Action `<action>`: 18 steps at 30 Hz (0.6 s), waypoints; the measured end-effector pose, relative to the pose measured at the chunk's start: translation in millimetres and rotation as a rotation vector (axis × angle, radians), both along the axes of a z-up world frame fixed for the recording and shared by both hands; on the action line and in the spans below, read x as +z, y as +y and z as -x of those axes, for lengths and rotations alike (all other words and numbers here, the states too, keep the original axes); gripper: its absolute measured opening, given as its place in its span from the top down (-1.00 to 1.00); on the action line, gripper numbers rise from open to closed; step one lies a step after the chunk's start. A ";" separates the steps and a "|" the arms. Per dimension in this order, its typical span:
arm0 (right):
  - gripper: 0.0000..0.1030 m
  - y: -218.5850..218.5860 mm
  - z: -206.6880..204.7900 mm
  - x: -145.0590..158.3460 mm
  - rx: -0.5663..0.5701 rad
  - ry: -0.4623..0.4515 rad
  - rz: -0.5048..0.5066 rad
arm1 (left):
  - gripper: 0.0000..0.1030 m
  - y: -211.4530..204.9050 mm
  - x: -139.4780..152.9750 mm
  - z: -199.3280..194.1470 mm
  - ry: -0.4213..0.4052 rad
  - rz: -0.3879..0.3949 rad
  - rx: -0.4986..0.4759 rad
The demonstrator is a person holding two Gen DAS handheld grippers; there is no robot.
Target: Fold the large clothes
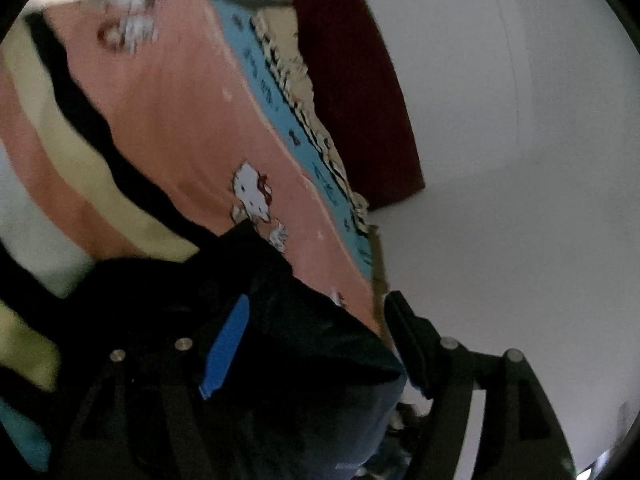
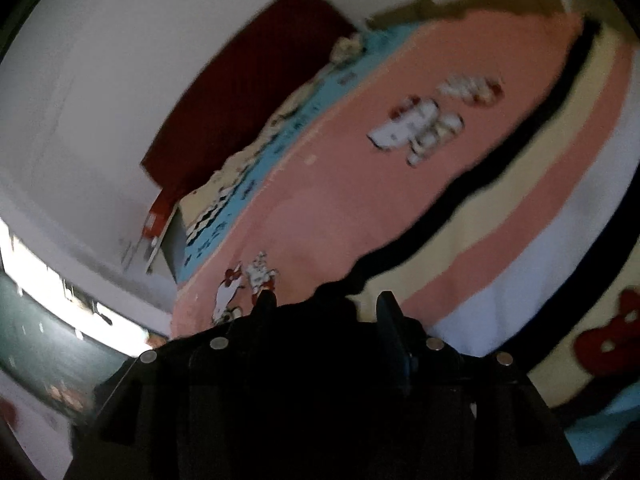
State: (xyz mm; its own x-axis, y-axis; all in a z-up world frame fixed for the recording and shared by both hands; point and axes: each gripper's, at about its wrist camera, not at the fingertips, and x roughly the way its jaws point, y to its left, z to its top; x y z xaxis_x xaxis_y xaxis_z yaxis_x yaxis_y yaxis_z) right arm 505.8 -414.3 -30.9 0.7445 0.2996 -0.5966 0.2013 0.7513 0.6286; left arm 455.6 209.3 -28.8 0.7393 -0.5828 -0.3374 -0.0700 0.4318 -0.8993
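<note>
Both grippers, left [image 1: 316, 344] and right [image 2: 326, 308], stand part-open astride limp black cloth [image 1: 168, 300] on the bed [image 1: 168, 128]; soft, light, best pinched at a hem.

Both wrist views are pretty rough; heavy fisheye bending with black corners around the round frame, straight edges curving near the rim; motion blur smears the cartoon prints on the pink bedsheet [image 1: 168, 128], worst toward the top; the white wall [image 1: 520, 160] is evenly, softly lit with no hard shadows; a bright window strip [image 2: 60, 292] at the right view's left edge is blown out; the foreground black garment [image 1: 280, 320] is underexposed, nearly detail-free.
</note>
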 end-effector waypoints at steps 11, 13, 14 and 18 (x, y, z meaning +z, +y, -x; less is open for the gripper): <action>-0.08 130.1 69.9 54.6 0.360 -0.110 0.301 | -0.34 -137.0 46.7 52.7 -0.032 -0.510 -0.326; -0.08 155.7 65.9 51.4 0.429 -0.112 0.326 | -0.34 -167.4 41.9 42.1 -0.039 -0.618 -0.372; -0.08 165.2 60.4 48.2 0.448 -0.105 0.341 | -0.34 -180.1 35.5 29.6 -0.023 -0.681 -0.382; -0.13 182.5 20.8 31.0 0.470 -0.037 0.413 | -0.37 -195.5 13.5 -23.7 0.050 -0.812 -0.350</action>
State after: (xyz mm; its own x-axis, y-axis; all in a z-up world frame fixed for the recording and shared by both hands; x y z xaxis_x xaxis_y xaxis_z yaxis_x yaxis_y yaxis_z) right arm 485.1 -231.8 0.1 0.6117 0.3505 -0.7092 -0.2261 0.9366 0.2678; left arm 479.3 13.8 -15.3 0.5368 -0.3391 -0.7726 0.1544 0.9397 -0.3051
